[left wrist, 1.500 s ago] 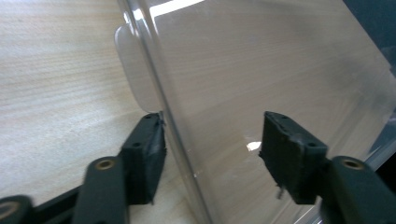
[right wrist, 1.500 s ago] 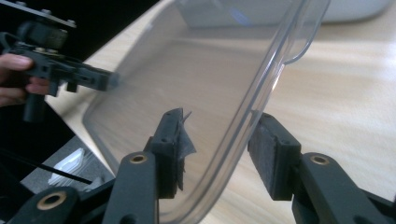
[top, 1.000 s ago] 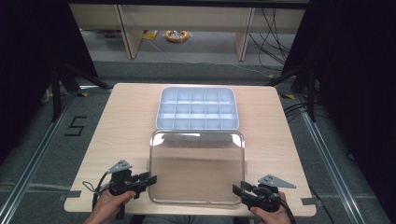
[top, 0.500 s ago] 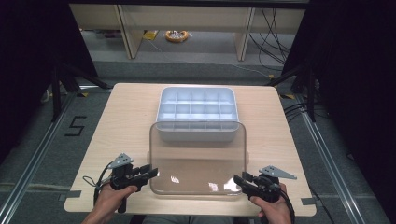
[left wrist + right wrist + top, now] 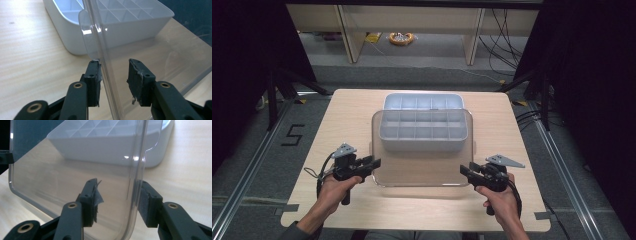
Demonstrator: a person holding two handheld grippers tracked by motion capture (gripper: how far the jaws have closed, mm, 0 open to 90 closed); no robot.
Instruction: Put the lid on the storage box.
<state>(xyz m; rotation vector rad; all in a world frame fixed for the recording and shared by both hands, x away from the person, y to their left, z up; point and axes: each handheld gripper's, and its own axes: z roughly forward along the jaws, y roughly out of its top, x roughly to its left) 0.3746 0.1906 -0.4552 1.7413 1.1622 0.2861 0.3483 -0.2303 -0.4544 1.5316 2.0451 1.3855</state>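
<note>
The light wooden table [image 5: 342,115] carries a white compartment box [image 5: 422,102] at its far middle. The clear plastic lid [image 5: 422,160], which lay flat near the person a second ago, now hangs lifted and tilted over the box's near half, probably on its way to cover it. The left gripper [image 5: 373,163] and right gripper [image 5: 466,171] each clamp a side edge of it.

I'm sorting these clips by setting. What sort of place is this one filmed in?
Most likely a lab or test workshop, not a home. A bare wooden table stands between floor rails, a taped "5" marks the floor, and loose cables trail behind by plain shelving.
</note>
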